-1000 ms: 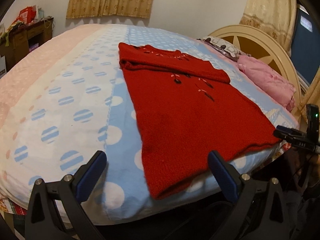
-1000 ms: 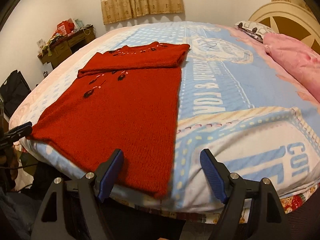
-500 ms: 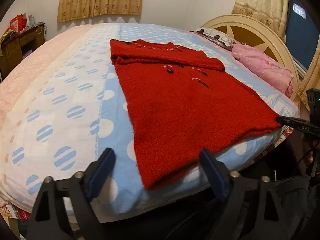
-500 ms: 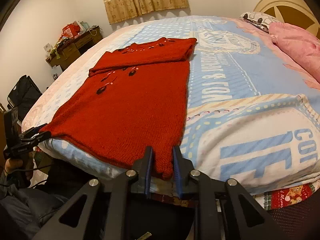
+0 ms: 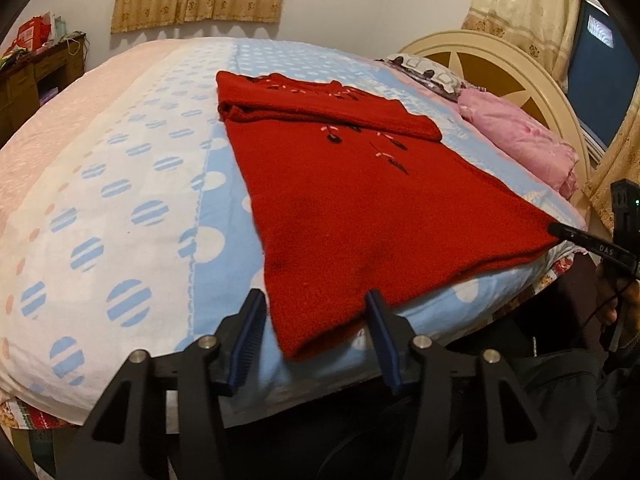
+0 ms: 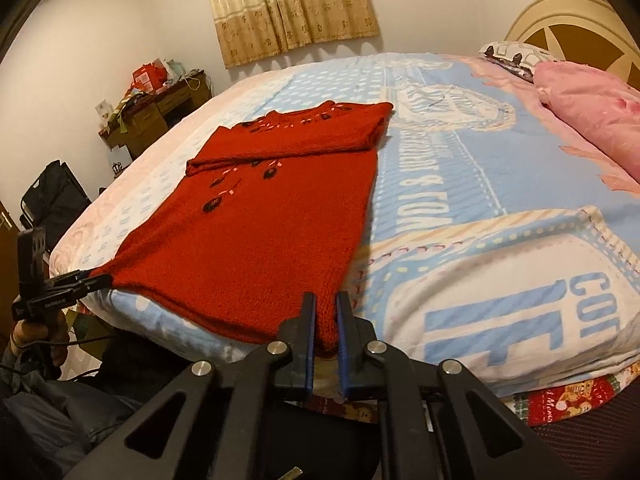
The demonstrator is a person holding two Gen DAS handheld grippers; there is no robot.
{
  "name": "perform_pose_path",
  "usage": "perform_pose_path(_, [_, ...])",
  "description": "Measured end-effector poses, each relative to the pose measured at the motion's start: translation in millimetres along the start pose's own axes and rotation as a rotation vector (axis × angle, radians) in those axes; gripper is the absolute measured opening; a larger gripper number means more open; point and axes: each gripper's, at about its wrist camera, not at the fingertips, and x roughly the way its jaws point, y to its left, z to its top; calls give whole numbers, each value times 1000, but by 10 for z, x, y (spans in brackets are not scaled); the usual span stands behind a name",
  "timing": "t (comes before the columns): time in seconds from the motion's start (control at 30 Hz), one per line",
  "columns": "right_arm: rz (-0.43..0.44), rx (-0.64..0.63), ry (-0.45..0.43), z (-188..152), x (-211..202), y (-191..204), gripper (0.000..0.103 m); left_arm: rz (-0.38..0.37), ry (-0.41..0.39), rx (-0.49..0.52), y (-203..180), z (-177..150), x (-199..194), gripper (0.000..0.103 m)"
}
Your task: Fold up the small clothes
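Sweater (image 6: 260,236) corner clamped by right gripper (image 6: 325,312); left gripper (image 5: 316,316) jaws closing.

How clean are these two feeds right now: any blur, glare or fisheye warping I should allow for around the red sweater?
Left wrist view: sharp, warm indoor light, no glare; the bed bulges from fisheye and the corners vignette black. The red sweater reads clearly, a corner between the left gripper's fingers. Right wrist view: equally sharp, same bulge; the right gripper pinches the hem.
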Motion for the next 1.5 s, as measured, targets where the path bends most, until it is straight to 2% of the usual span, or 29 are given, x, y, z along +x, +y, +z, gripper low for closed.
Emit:
perform_pose_path(0.1, [1,6,7,-5,11,-31,9,-34,-1,-37,41,17,-16,60])
perform_pose_path(0.17, [1,10,23,-20,50,-54,9,-57,0,-57,70,16,-17,59])
perform_pose_path(0.2, [2,16,32,-31,76,-67,9,-70,-5,-66,85,8,-19,52])
perform_pose_path(0.23, [8,27,43,-43,112,-86,9,-76,-9,-59,83,1,-20,39])
perform_pose_path(0.27, [10,32,48,-58,126,-94,9,-85,-2,-51,74,0,-15,13])
perform_pose_path(0.4, [29,32,13,-40,53,-90,9,-119,-32,-55,56,9,-67,13])
perform_pose_path(0.57, [76,63,-69,50,-147,-114,9,-204,-144,-93,78,134,-330,13])
perform_pose_path(0.77, [133,110,-110,218,-256,-176,9,-222,-165,-79,50,299,-355,13])
perform_pose_path(0.9, [145,112,-144,394,-307,-186,9,-257,-181,-105,87,471,-339,13])
perform_pose_path(1.17, [147,89,-223,857,-300,-171,9,-249,-231,-97,129,851,-349,13])
perform_pose_path(1.5, [154,73,-262,1611,-112,-173,9,-211,-269,-52,152,1469,-256,13])
